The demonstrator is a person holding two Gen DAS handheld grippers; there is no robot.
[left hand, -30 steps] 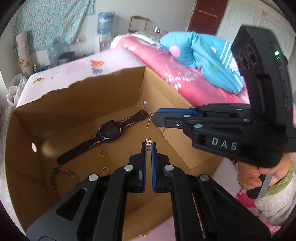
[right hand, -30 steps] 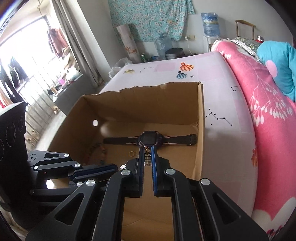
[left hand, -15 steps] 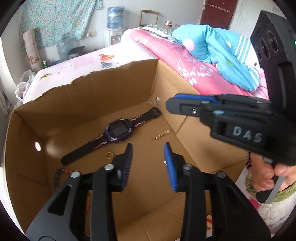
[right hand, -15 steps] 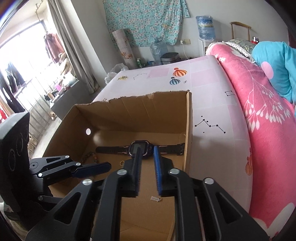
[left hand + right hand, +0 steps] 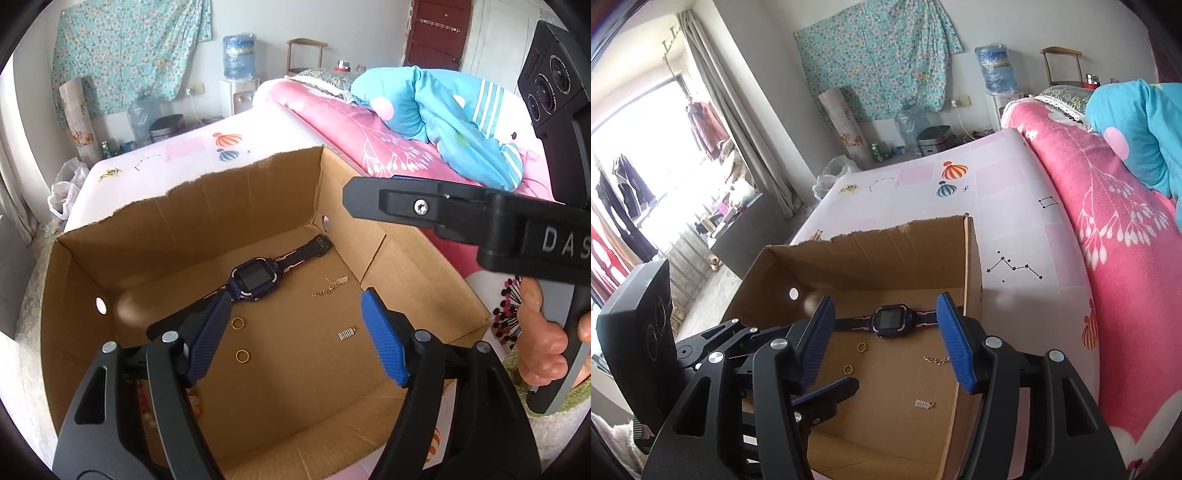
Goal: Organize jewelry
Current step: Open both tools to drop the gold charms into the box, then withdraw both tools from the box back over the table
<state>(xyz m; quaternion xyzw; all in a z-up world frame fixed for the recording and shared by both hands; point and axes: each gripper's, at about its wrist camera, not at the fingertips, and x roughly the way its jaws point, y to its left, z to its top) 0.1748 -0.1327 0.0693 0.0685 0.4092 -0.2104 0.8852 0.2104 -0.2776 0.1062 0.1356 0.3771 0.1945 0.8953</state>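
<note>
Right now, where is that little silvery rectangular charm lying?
In the left wrist view, the charm lies flat on the floor of the cardboard box, right of the two gold rings and nearer the camera than the thin chain.

Each black plastic claw [image 5: 295, 338] has ribbed blue pads [image 5: 380, 338], silver screws and white letters "DAS", and a fuzzy green sleeve cuff [image 5: 561, 402] is worn.
</note>
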